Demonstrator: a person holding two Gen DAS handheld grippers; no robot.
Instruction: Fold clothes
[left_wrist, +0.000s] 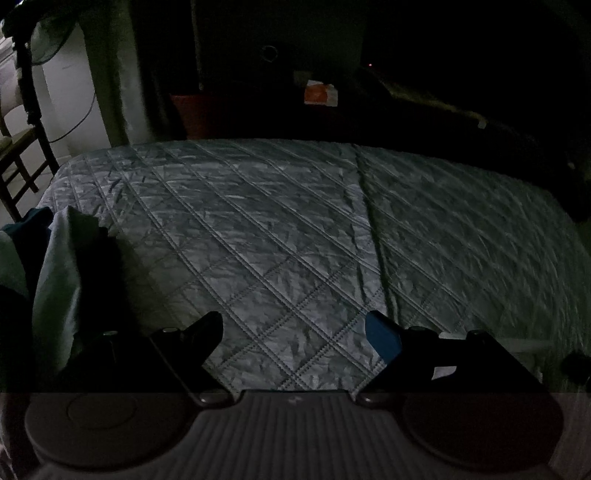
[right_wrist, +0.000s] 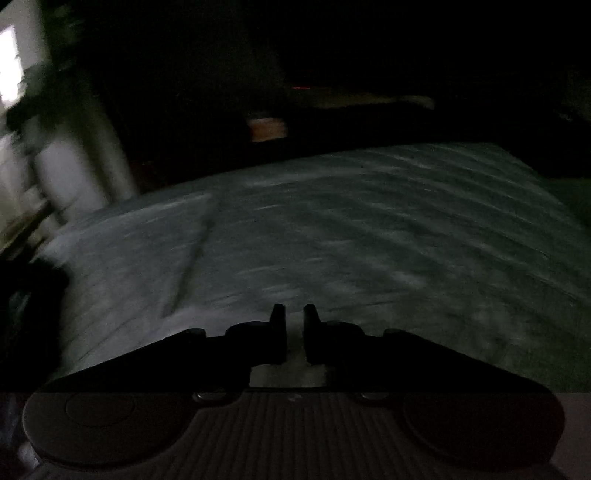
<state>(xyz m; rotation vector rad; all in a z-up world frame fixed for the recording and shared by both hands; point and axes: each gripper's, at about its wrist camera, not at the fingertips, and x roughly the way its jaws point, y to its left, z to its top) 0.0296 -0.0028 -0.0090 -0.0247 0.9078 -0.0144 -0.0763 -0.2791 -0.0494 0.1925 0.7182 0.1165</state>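
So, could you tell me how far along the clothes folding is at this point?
Nothing looks folded yet: the quilted bedspread shows no folded garment. Nothing is in hand either; the left tool is open and empty, and the right tool is nearly closed on nothing. The rumpled clothes at the left edge remain to be folded.

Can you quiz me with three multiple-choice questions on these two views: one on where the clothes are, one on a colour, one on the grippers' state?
1. Where is the pile of clothes in the left wrist view?
A. left edge
B. centre
C. far right

2. What colour is the pad on one of the left gripper fingers?
A. red
B. blue
C. yellow

3. Which gripper is nearly shut?
A. left
B. right
C. both

Answers: A, the pile sits on the quilted bedspread at the left edge; B, the pad shows blue; B, its fingers stand almost together, holding nothing.
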